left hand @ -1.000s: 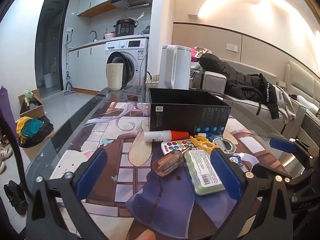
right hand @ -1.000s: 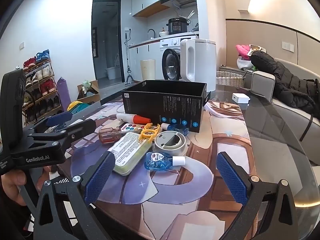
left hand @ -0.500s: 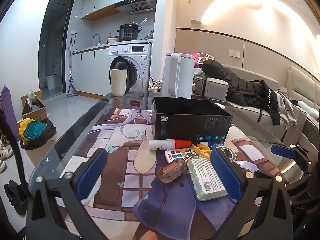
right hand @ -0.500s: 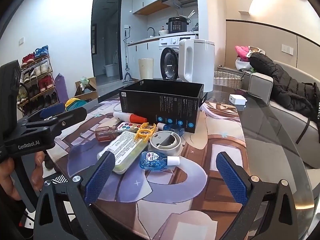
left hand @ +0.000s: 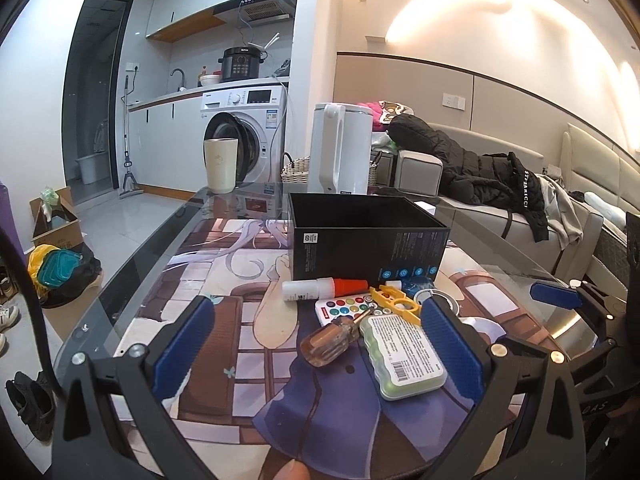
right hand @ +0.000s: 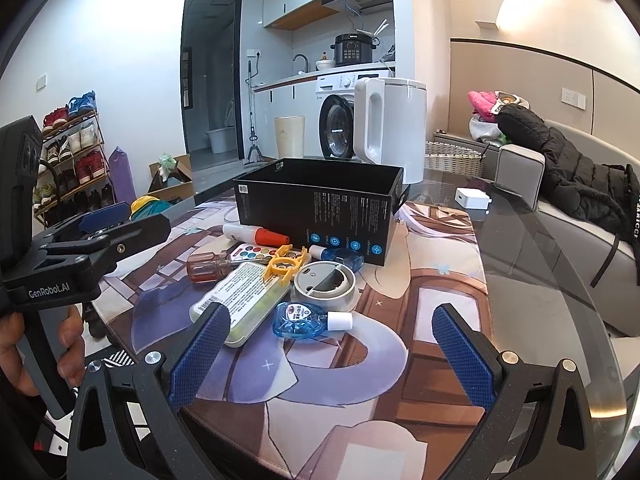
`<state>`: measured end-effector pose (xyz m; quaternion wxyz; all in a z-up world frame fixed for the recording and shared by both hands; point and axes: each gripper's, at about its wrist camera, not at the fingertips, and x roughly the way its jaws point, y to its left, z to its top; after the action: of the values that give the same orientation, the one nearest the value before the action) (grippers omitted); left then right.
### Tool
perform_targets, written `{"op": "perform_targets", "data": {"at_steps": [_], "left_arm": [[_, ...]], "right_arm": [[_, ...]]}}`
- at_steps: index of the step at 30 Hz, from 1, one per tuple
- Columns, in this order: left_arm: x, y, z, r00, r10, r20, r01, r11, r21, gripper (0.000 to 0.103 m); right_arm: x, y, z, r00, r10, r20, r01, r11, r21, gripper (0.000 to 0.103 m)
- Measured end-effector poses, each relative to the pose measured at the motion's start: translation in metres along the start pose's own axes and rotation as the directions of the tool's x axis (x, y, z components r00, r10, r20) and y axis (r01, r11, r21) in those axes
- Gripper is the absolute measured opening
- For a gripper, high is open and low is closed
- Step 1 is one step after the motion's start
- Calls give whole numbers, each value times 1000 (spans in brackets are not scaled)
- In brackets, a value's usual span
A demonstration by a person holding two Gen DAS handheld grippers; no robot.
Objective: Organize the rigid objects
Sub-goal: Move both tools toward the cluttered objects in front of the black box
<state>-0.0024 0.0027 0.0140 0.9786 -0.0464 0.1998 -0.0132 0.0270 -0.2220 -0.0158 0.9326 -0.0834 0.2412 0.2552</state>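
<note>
An open black box [left hand: 366, 236] [right hand: 320, 210] stands on the glass table. In front of it lie a white tube with an orange cap [left hand: 324, 289], a colour-button remote [left hand: 346, 309], a yellow plastic tool [right hand: 285, 265], a brown-handled screwdriver [left hand: 330, 340] [right hand: 208, 266], a green battery case [left hand: 404, 356] [right hand: 244, 300], a grey round holder [right hand: 325, 285] and a blue bottle [right hand: 306, 320]. My left gripper [left hand: 316, 350] is open, low over the screwdriver and case. My right gripper [right hand: 330, 354] is open, just short of the blue bottle.
A white kettle [right hand: 390, 128] and a cream cup [left hand: 221, 165] stand behind the box. A small white adapter [right hand: 472, 198] lies on the glass at right. A sofa with a black coat [left hand: 472, 168] is beyond the table's right edge. The table's left edge drops to the floor.
Both grippers have risen and tilted up a little, so the table items sit lower in view. Nothing was taken hold of and the objects have not moved.
</note>
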Motion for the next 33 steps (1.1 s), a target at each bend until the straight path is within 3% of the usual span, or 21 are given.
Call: {"op": "perform_targets", "data": {"at_steps": [14, 33], "left_arm": [[3, -4, -1, 999, 22, -29, -21, 999, 45, 103], [8, -3, -3, 998, -4, -65, 10, 997, 80, 103]], "right_arm": [[3, 4, 1, 1000, 2, -7, -2, 1000, -6, 103], [10, 1, 4, 999, -5, -34, 5, 1000, -11, 103]]}}
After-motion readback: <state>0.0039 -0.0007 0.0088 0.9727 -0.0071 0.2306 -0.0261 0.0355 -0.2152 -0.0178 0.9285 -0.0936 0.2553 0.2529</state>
